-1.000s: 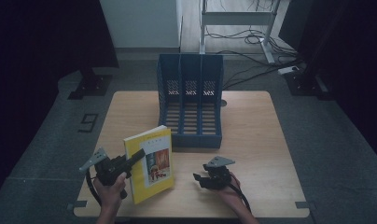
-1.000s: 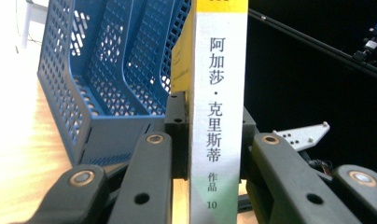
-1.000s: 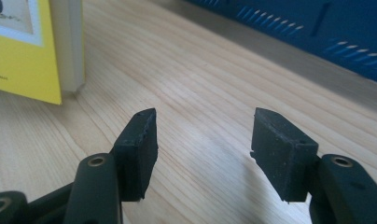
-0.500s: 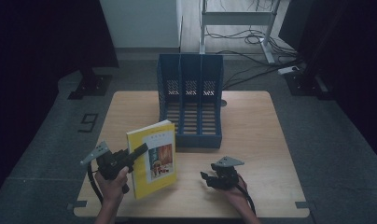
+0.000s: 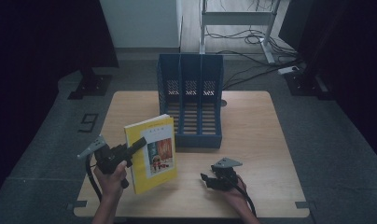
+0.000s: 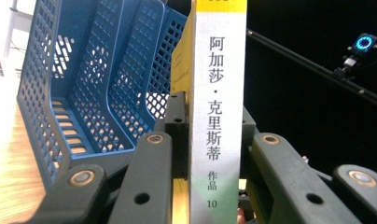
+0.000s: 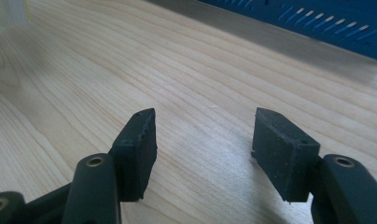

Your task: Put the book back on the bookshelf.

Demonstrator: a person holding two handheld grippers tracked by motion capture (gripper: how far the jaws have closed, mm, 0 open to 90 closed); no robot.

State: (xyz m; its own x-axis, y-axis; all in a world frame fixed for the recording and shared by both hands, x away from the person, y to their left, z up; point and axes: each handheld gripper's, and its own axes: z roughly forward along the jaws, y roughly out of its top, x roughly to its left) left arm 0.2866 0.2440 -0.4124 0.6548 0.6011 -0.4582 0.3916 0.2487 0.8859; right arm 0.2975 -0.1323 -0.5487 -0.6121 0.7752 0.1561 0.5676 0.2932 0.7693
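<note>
The left gripper pinches the yellow paperback book by its spine, the jaws pressed on both covers, so it hangs lifted and tilted, ready for the blue three-slot file rack just beyond them; the right gripper rests low over the wooden table, jaws spread, nothing between them

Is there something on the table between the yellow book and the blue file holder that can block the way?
Nothing visible: the left tool grips the book beside the file holder, with bare table between.
</note>
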